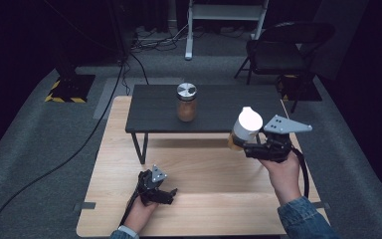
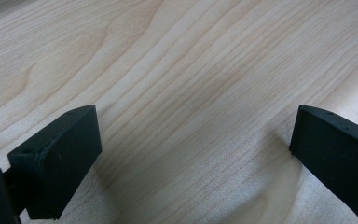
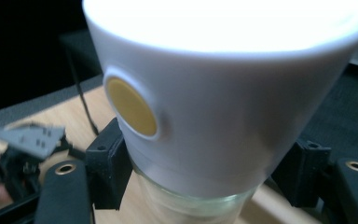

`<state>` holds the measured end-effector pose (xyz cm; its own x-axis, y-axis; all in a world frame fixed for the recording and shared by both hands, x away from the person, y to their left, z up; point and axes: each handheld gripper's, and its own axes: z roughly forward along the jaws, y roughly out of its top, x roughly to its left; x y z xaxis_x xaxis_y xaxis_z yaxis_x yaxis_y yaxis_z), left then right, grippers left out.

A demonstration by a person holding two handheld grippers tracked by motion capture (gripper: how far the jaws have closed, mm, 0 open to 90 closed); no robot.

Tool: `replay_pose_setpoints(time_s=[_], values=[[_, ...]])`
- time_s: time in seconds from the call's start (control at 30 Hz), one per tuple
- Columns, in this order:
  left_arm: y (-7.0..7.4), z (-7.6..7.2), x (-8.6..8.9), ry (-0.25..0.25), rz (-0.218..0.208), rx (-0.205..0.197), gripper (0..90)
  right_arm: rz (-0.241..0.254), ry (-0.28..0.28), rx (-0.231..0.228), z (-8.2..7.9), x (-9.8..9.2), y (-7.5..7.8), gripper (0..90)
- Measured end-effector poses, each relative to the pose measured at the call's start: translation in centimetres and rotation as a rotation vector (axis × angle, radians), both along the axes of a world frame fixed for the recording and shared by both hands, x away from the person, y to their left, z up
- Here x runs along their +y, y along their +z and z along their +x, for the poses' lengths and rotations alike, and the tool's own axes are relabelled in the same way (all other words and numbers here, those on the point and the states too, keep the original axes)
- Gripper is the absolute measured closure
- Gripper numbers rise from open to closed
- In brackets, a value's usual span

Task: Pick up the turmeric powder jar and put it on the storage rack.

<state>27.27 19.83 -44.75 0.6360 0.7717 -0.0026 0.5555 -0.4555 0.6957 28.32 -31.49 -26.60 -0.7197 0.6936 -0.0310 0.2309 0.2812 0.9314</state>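
Right tool [image 1: 246, 144]: clamped on the glass body of a white-capped glass jar with amber contents [image 1: 244, 127], jaws pressing just under the cap, as seen up close in the right gripper view [image 3: 223, 107]. Small round yellow spot on the cap's side [image 3: 131, 106]. Jar held clear of the light wooden bench [image 1: 204, 199], in the air at the right, level with the near right corner of the low dark grey shelf [image 1: 219, 112] standing on the far half of the bench.

Left tool [image 1: 160, 193]: resting low at the near left of the bench, jaws spread wide with nothing between them, bare wood grain [image 2: 191, 93] under them in the left gripper view.

Farther out: a second jar, glass with a silver metal lid and brown contents [image 1: 186, 102], upright on the shelf top, left of middle, well apart from the held jar. Beyond, grey carpet and a dark folding chair [image 1: 283, 50].

Judged progress: pick-up done, lift under way; likely left: carrying the jar over the shelf, setting it down beside the silver-lidded one, releasing.
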Motion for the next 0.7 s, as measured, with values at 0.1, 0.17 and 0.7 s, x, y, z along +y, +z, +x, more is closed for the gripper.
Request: replay_pose_setpoints(time_s=[0.1,0.17,0.7], values=[[0.0,-0.1,0.0,0.002,-0.003,-0.002,1.7,0.005,-0.017,-0.01,0.8,0.7,1.2,30.4],[0.0,-0.1,0.0,0.003,-0.003,0.002,1.7,-0.001,-0.03,-0.019,1.4,1.2,1.8,30.4],[0.0,-0.1,0.0,0.0,-0.004,-0.001,1.7,-0.032,-0.121,0.005,6.7,3.9,2.6,30.4]])
